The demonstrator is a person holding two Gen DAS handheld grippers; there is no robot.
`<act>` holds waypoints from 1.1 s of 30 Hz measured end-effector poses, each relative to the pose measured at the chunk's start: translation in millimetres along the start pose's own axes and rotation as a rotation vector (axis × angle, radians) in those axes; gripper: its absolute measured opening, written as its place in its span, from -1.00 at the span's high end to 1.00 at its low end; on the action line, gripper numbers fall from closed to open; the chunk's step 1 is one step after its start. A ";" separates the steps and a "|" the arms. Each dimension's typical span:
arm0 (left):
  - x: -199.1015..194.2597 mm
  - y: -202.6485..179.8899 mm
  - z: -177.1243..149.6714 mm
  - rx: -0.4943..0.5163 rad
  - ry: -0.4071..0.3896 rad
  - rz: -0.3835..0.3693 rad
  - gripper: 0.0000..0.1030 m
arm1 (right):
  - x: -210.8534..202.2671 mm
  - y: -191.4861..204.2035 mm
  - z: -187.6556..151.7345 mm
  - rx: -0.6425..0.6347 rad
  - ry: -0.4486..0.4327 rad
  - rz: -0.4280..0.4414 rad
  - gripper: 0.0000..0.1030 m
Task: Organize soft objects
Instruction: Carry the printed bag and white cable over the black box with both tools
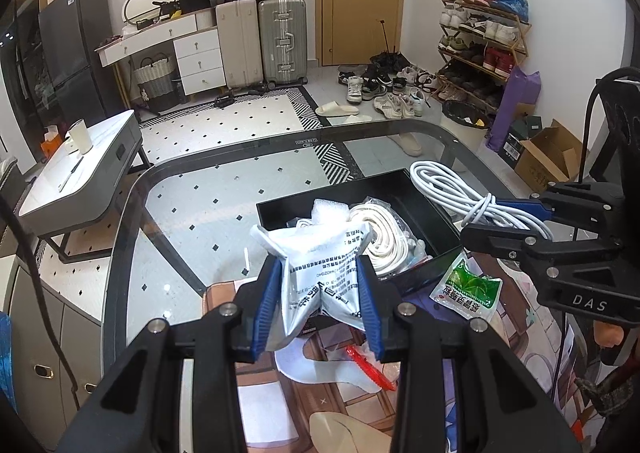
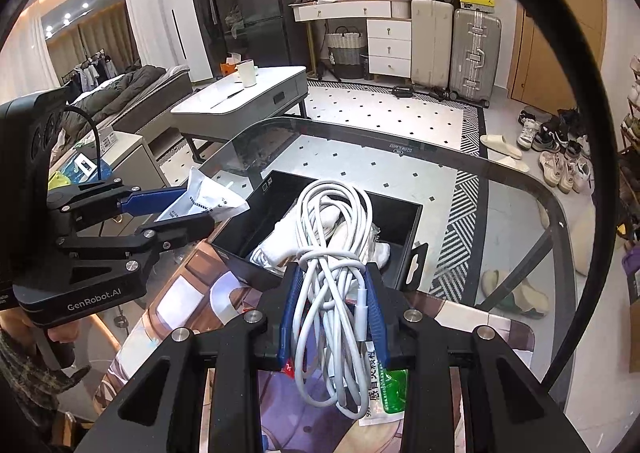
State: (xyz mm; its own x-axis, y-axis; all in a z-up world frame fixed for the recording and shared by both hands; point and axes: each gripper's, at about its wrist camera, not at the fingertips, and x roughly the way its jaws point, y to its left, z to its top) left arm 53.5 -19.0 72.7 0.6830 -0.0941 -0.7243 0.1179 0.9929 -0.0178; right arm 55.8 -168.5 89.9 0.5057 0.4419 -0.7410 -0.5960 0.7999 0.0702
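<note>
Black box (image 2: pixel 404 229) lies just ahead of and below both tools, right tool (image 2: pixel 334 317) gripping the white cable (image 2: pixel 336 221), left tool (image 1: pixel 320 305) gripping a silver pouch (image 1: pixel 316 265).

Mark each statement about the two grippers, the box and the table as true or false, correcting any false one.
1. The left gripper holds a silver pouch. True.
2. The right gripper is empty. False: it grips a bundled white cable.
3. The black box is empty. False: a rolled white strap and other items lie inside.
4. A green sachet lies on the table beside the box. True.
</note>
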 end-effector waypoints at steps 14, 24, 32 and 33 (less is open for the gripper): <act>19.2 8.6 24.6 0.008 0.003 -0.012 0.30 | 8.3 -8.2 14.5 0.005 -0.005 -0.007 0.40; 29.5 9.2 34.0 0.017 0.003 -0.005 0.30 | 22.3 -12.7 20.6 -0.003 0.017 -0.003 0.40; 42.6 11.9 39.0 0.018 0.013 -0.007 0.30 | 29.3 -19.7 29.8 -0.006 0.018 0.000 0.40; 42.7 12.1 39.1 0.019 0.013 -0.007 0.30 | 29.9 -19.8 30.2 -0.006 0.018 0.000 0.40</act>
State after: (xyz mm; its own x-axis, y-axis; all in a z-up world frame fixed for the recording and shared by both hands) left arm 112.4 -13.8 68.5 0.6729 -0.0996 -0.7330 0.1361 0.9907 -0.0097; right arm 101.6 -158.9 86.5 0.4948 0.4344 -0.7526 -0.5996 0.7976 0.0661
